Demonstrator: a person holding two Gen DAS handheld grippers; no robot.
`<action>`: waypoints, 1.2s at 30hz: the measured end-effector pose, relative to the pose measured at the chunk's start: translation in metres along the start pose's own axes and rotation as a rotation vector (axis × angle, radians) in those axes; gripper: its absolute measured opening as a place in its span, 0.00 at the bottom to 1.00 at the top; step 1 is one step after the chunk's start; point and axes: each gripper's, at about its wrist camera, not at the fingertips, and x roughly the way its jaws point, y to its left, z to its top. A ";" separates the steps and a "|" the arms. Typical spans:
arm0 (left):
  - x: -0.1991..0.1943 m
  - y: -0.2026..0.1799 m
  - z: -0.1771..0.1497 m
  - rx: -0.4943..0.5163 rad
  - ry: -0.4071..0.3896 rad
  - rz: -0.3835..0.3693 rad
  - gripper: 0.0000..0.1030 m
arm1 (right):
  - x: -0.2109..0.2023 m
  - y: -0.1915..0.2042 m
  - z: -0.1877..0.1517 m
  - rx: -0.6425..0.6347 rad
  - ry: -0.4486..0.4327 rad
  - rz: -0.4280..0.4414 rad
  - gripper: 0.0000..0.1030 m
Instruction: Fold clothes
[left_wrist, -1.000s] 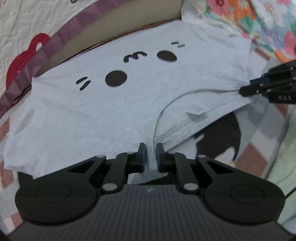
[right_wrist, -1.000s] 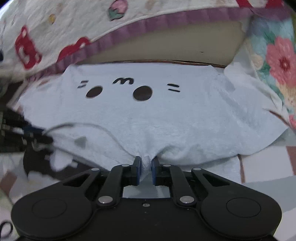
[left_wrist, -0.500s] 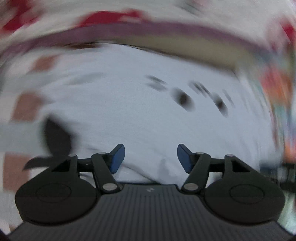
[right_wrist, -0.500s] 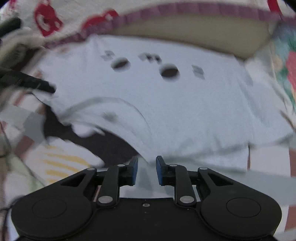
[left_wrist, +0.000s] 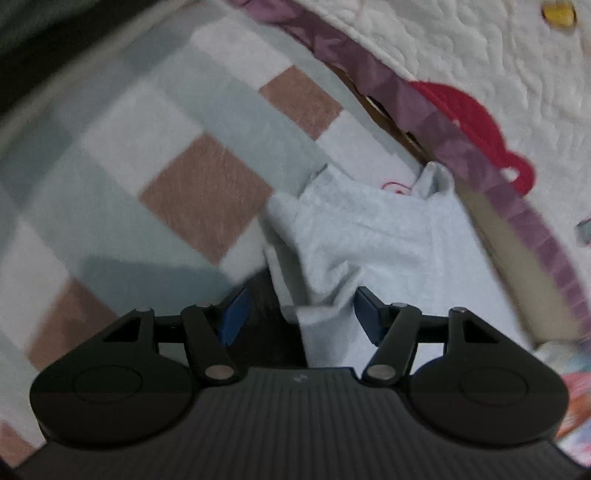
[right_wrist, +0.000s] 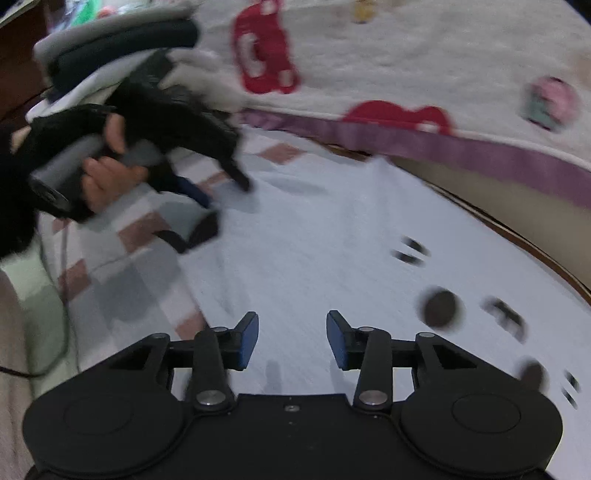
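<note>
The shirt lies spread across the middle of the right view on the checked sheet, its printed face at the lower right; a bunched sleeve fills the centre of the left view. It looks largely flat, so most folding seems left. The left gripper and right gripper are both spread, holding nothing. Pale grey, soft, lightly creased
</note>
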 end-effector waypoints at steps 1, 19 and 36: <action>-0.002 0.008 -0.003 -0.061 0.000 -0.053 0.61 | 0.006 0.002 0.002 -0.003 0.006 0.010 0.44; 0.028 -0.021 0.006 0.093 -0.165 -0.233 0.08 | 0.086 0.025 0.014 -0.003 0.045 0.150 0.51; -0.021 0.009 0.016 0.100 -0.162 0.057 0.45 | 0.048 -0.007 0.024 0.069 0.033 0.171 0.51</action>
